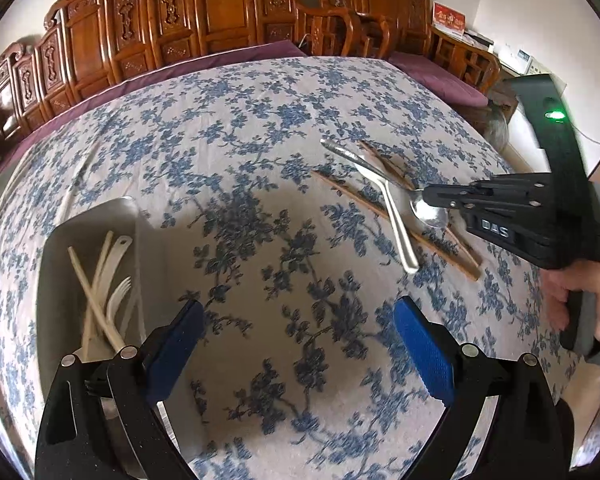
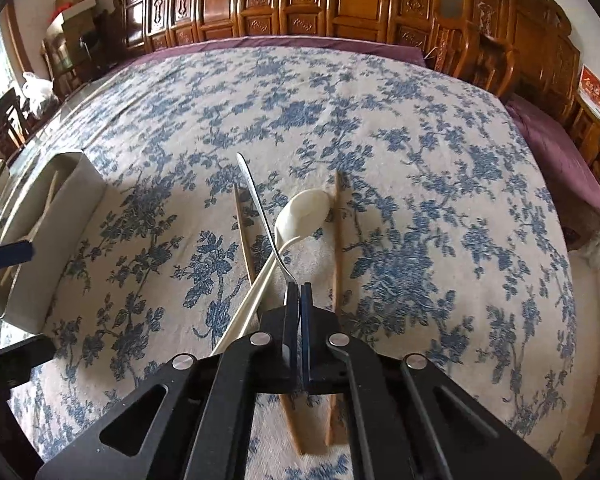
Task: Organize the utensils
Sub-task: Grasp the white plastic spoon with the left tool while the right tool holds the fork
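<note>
Black linkage arms of the right gripper [image 2: 296, 300] fill the near edge of the right wrist view; its blue pads [image 2: 306, 320] are pressed together on the bowl end of a slim stainless steel spoon [image 2: 260, 208]. From the left wrist view the same tool [image 1: 426, 198] comes in from the right, and the steel spoon [image 1: 430, 212] bowl shows just under its tips, handle angling away over the cloth. Cannot tell whether the spoon is clear of the table or resting on it.

Under the metal handle lies a cream plastic ladle-type spoon [image 2: 304, 210], its long handle crossing beneath the steel one and running back under the gripper. Two brown wooden chopsticks [image 2: 337, 240] lie on either side of the pile, roughly parallel, on the blue floral tablecloth [image 2: 420, 160].

Left gripper [image 1: 298, 320] hovers over bare cloth, blue pads [image 1: 422, 348] spread wide, nothing between them. Just beside its left finger sits a grey rectangular plastic bin [image 1: 100, 216] holding cream plastic chopsticks [image 1: 96, 304], a white plastic fork [image 1: 120, 292] and a white plastic spoon [image 1: 118, 248], all jumbled. The bin stands well apart from the spoon pile.

Carved brown wooden chairs [image 2: 340, 4] line the far side of the table.
</note>
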The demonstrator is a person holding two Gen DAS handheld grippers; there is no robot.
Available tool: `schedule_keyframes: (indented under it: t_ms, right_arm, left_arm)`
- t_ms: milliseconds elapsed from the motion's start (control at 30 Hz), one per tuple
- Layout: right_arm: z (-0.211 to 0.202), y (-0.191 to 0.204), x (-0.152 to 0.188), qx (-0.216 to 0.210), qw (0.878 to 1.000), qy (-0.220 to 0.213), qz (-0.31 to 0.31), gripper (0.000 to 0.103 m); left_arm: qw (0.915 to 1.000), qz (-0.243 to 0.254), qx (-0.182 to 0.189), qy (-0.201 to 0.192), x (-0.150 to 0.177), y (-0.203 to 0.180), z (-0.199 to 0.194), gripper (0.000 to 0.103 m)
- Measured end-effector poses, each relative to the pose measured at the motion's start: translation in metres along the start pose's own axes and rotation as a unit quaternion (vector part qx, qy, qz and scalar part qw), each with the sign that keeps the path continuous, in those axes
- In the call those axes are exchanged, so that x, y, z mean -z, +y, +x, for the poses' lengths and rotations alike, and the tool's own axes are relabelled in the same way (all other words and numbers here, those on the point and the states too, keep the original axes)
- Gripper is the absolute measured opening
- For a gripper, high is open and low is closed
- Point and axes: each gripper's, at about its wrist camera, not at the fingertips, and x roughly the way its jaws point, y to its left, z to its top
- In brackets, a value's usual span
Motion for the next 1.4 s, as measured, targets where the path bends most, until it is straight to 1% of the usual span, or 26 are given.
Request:
schedule_keyframes:
  t_ms: [133, 267, 300, 367, 433, 467, 533, 567, 600, 633, 667, 733, 833, 900, 933, 967, 1000, 1100, 1233, 1400]
  right_arm:
    - [-0.019, -0.013, 0.007, 0.0, 1.0, -0.015, 0.01, 0.002]
    - [-0.033, -0.028, 0.018, 0.001, 1.0, -0.02, 0.022, 0.002]
    - [-0.036, -0.032, 0.022, 0.001, 0.999, -0.021, 0.025, 0.002]
    - [-0.04, -0.04, 0.029, 0.003, 0.999, -0.021, 0.029, 0.002]
    - [-0.043, -0.048, 0.035, 0.004, 0.999, -0.021, 0.034, 0.002]
    - [-0.044, -0.05, 0.037, 0.004, 0.999, -0.021, 0.035, 0.002]
    - [-0.046, -0.057, 0.043, 0.006, 0.999, -0.022, 0.04, 0.002]
    - [-0.047, -0.06, 0.045, 0.006, 0.999, -0.021, 0.043, 0.002]
    - [-0.048, -0.063, 0.048, 0.006, 0.999, -0.021, 0.046, 0.002]
    - [-0.048, -0.065, 0.049, 0.005, 0.999, -0.02, 0.047, 0.002]
    - [-0.049, -0.067, 0.051, 0.006, 0.999, -0.021, 0.047, 0.002]
    - [-0.051, -0.07, 0.054, 0.006, 0.999, -0.021, 0.047, 0.002]
    - [-0.053, -0.072, 0.056, 0.006, 0.999, -0.021, 0.047, 0.002]
    - [-0.053, -0.072, 0.057, 0.007, 0.999, -0.021, 0.047, 0.002]
    - [-0.053, -0.072, 0.058, 0.007, 0.999, -0.02, 0.048, 0.002]
    - [-0.054, -0.072, 0.058, 0.008, 0.999, -0.02, 0.048, 0.002]
    - [-0.055, -0.07, 0.058, 0.008, 0.999, -0.02, 0.047, 0.002]
    - [-0.056, -0.067, 0.057, 0.009, 0.999, -0.02, 0.045, 0.002]
    - [-0.062, -0.055, 0.056, 0.009, 0.999, -0.022, 0.042, 0.002]
    - [-0.068, -0.033, 0.053, 0.011, 0.999, -0.022, 0.033, 0.002]
  left_arm:
    - [1.0, -0.002, 0.008, 0.004, -0.01, -0.013, 0.015, 0.092]
    - [0.9999, 0.0, 0.014, 0.009, -0.02, -0.028, 0.032, 0.091]
    - [0.9998, 0.0, 0.017, 0.009, -0.023, -0.033, 0.037, 0.089]
    - [0.9997, 0.003, 0.019, 0.013, -0.028, -0.041, 0.045, 0.078]
    - [0.9995, 0.006, 0.025, 0.02, -0.032, -0.05, 0.054, 0.071]
    - [0.9993, 0.008, 0.027, 0.024, -0.033, -0.053, 0.059, 0.069]
    - [0.9989, 0.012, 0.034, 0.031, -0.036, -0.061, 0.067, 0.069]
    - [0.9989, 0.016, 0.031, 0.032, -0.037, -0.064, 0.07, 0.066]
    - [0.9989, 0.022, 0.023, 0.034, -0.037, -0.068, 0.074, 0.061]
    - [0.9986, 0.025, 0.019, 0.041, -0.038, -0.071, 0.079, 0.053]
    - [0.9984, 0.026, 0.018, 0.047, -0.038, -0.073, 0.083, 0.049]
    - [0.9981, 0.027, 0.015, 0.054, -0.038, -0.075, 0.089, 0.046]
    - [0.9982, 0.039, 0.0, 0.046, -0.04, -0.08, 0.092, 0.046]
    - [0.9983, 0.04, -0.005, 0.043, -0.043, -0.08, 0.094, 0.042]
    - [0.9983, 0.039, -0.006, 0.042, -0.043, -0.079, 0.094, 0.034]
    - [0.9985, 0.035, -0.007, 0.042, -0.044, -0.078, 0.094, 0.015]
    - [0.9985, 0.033, -0.008, 0.043, -0.044, -0.077, 0.093, 0.011]
    - [0.9984, 0.025, -0.002, 0.05, -0.043, -0.07, 0.091, 0.01]
    - [0.999, 0.014, 0.0, 0.042, -0.037, -0.054, 0.075, 0.01]
    - [0.9997, 0.011, -0.003, 0.021, -0.029, -0.036, 0.043, 0.01]
